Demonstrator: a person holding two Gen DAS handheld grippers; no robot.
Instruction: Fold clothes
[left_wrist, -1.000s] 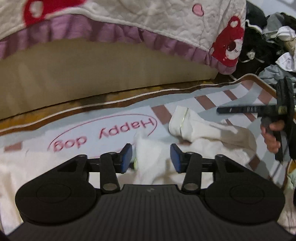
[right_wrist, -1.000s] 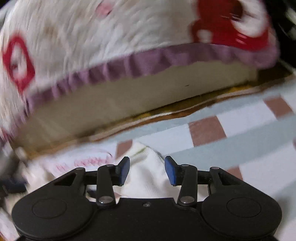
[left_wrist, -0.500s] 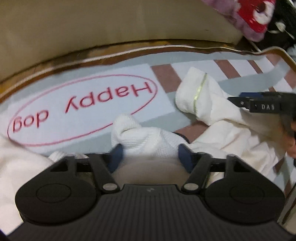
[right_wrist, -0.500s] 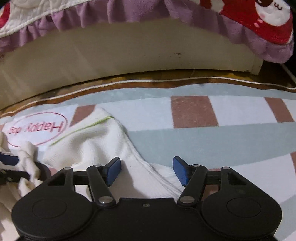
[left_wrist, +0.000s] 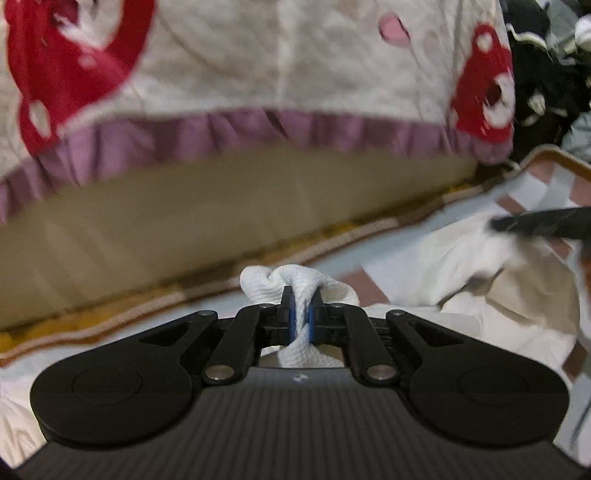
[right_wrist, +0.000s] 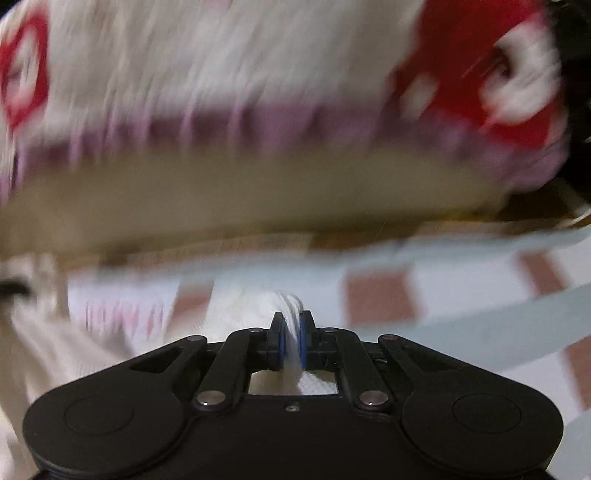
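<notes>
A cream-white knit garment (left_wrist: 454, 266) lies crumpled on the patterned mat (left_wrist: 373, 286). My left gripper (left_wrist: 300, 314) is shut on a bunched fold of this white cloth (left_wrist: 295, 280), which bulges out past the blue pads. In the right wrist view my right gripper (right_wrist: 291, 341) is shut on another fold of the same garment (right_wrist: 258, 310), with cloth pinched between its pads. The right gripper's dark body (left_wrist: 543, 221) shows blurred at the right edge of the left wrist view, over the garment. Both views are motion-blurred.
A bed side (left_wrist: 221, 206) with a white, red-printed quilt and purple ruffle (left_wrist: 258, 129) stands just beyond the mat. A dark pile of clothes (left_wrist: 546, 74) sits at the far right. The mat (right_wrist: 380, 299) has brown and pale blue checks.
Both grippers went from open to shut on folds of the white garment. Both views have tilted up from the mat toward the bed, and the cloth rides with the fingers.
</notes>
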